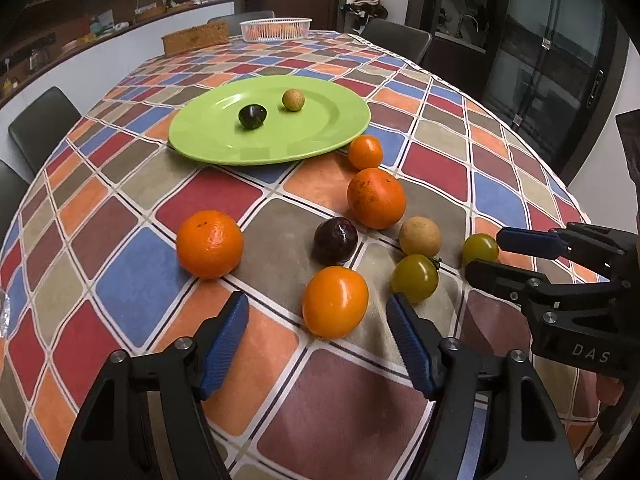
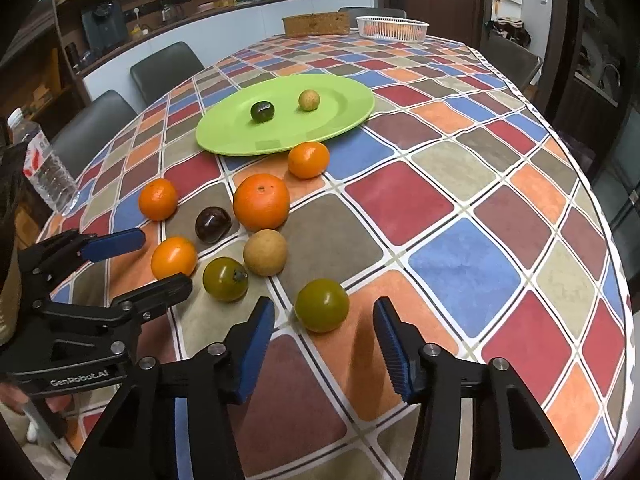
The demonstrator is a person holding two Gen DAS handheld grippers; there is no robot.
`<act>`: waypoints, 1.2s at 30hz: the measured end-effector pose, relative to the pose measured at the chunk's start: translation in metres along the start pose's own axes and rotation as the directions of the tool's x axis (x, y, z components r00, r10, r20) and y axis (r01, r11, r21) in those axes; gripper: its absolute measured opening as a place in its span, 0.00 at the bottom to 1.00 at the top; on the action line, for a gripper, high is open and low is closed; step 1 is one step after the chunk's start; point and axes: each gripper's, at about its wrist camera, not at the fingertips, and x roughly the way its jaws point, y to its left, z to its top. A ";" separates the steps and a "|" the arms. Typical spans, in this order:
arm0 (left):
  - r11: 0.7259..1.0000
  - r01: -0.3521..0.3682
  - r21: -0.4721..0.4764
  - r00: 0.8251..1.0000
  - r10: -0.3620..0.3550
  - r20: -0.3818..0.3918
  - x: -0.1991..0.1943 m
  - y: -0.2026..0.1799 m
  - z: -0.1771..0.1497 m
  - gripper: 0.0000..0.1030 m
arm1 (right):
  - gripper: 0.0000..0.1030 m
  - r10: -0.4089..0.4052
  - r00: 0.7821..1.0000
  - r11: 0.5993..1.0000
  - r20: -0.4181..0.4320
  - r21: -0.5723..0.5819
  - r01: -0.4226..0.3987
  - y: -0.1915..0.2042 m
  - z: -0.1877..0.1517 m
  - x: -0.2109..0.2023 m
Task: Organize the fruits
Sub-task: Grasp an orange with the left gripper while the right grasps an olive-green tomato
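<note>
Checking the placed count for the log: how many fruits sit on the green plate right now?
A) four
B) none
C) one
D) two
D: the green plate holds just two fruits, a dark fruit and a small tan fruit, lying apart from each other; every other fruit in view sits on the tablecloth.

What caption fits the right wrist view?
Open right gripper lined up on a green tomato, loose fruit beyond, green plate holding two small fruits.
</note>
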 end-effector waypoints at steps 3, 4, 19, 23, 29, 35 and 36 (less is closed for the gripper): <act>1.000 0.008 -0.005 1.000 -0.008 -0.006 0.004 0.001 0.001 0.59 | 0.46 0.005 1.000 1.000 -0.005 -0.003 -0.005 0.001 0.001 0.002; 1.000 0.010 -0.006 1.000 -0.010 -0.006 0.004 0.001 0.001 0.56 | 0.44 0.007 1.000 1.000 -0.006 -0.004 -0.007 0.001 0.002 0.003; 0.999 0.043 -0.014 0.999 -0.043 -0.001 0.000 -0.004 0.006 0.32 | 0.29 0.039 0.999 0.999 -0.018 0.013 -0.038 -0.001 0.001 0.006; 0.999 0.038 -0.010 0.999 -0.038 0.015 -0.008 -0.005 0.006 0.32 | 0.29 0.046 0.999 0.999 -0.006 0.006 -0.045 0.001 0.001 0.001; 0.999 0.033 -0.013 0.999 -0.033 0.042 -0.022 -0.007 0.007 0.32 | 0.29 0.056 0.998 0.998 0.024 -0.006 -0.055 0.006 0.003 -0.012; 1.000 0.019 -0.016 0.997 -0.018 0.075 -0.040 -0.009 0.008 0.32 | 0.29 0.065 0.996 0.998 0.063 -0.024 -0.064 0.013 0.005 -0.028; 1.000 0.016 -0.015 0.996 -0.015 0.083 -0.044 -0.009 0.009 0.32 | 0.29 0.067 0.995 0.998 0.068 -0.025 -0.065 0.014 0.005 -0.030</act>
